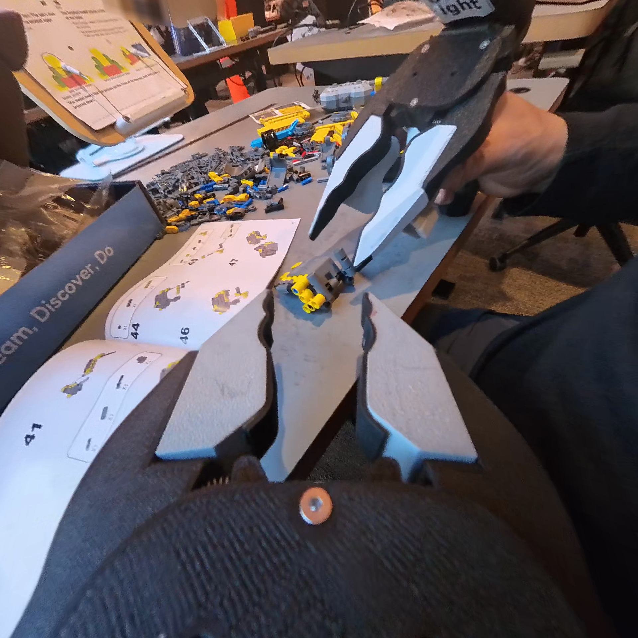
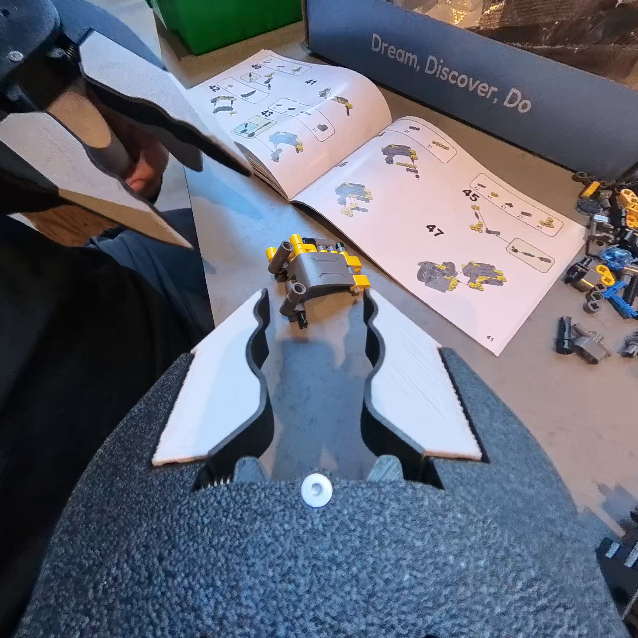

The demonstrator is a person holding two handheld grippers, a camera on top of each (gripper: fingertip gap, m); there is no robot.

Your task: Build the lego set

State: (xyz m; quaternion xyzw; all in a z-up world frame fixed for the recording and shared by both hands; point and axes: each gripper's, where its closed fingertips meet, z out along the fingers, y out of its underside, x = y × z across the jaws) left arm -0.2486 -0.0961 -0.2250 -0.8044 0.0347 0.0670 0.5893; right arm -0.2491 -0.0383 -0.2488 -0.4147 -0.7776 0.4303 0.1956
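Grey tabletop (image 2: 518, 397) is carrying an open instruction booklet (image 2: 397, 193) on the left and a small grey-and-yellow brick assembly (image 2: 317, 276) close to the near edge. Left gripper (image 1: 316, 300) is hovering just short of the assembly with fingers spread and empty. Right gripper (image 2: 316, 297) is also spread wide, one fingertip apparently touching the model. Closing squarely across the grey body looks safest, since the edge is leaving little room rightward.

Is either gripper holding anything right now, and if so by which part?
Nothing is held. Both the left gripper and right gripper have open jaws; the small grey and yellow brick assembly lies on the table just beyond them.
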